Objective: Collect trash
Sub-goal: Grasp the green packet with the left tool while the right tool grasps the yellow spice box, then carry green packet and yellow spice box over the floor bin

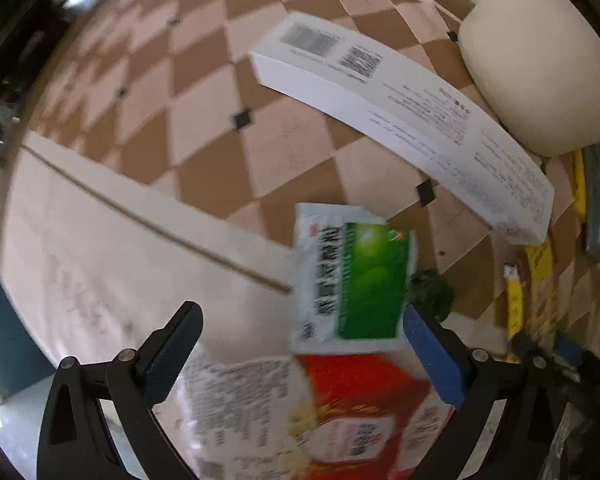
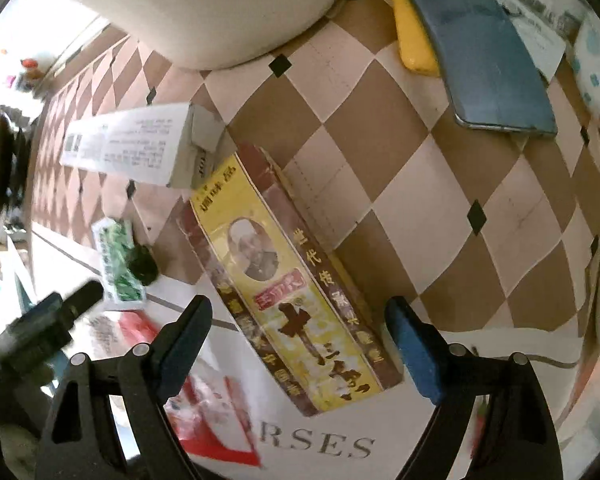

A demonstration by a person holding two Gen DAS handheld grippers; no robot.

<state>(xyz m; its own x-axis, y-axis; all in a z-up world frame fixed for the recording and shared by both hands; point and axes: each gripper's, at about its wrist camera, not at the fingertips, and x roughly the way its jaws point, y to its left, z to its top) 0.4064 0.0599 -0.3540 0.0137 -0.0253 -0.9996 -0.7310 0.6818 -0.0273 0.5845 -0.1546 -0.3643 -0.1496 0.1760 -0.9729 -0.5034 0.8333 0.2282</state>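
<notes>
The left gripper (image 1: 302,354) points down at the worktop (image 1: 204,132) with its jaws spread wide and nothing clamped. Between them, lying flat below, sit a red-and-white packet (image 1: 300,412) and, just past it, a green-and-white box (image 1: 352,280). A small dark crumpled lump (image 1: 434,290) lies touching the green box's far side. Further out, a long white carton (image 1: 400,112) with barcodes lies across the checked cloth, one end close to a cream rounded object (image 1: 540,64).

The right gripper (image 2: 298,336) also hangs over the worktop with its jaws wide apart and empty. A long yellow-and-maroon box (image 2: 284,284) lies flat, running from between the jaws diagonally away. Its far end meets the white carton's opened flap end (image 2: 196,152); whether they touch cannot be told. Beyond, a blue phone (image 2: 484,48) rests partly on a yellow object (image 2: 412,36). The left gripper shows at this view's left edge, near the green box.
</notes>
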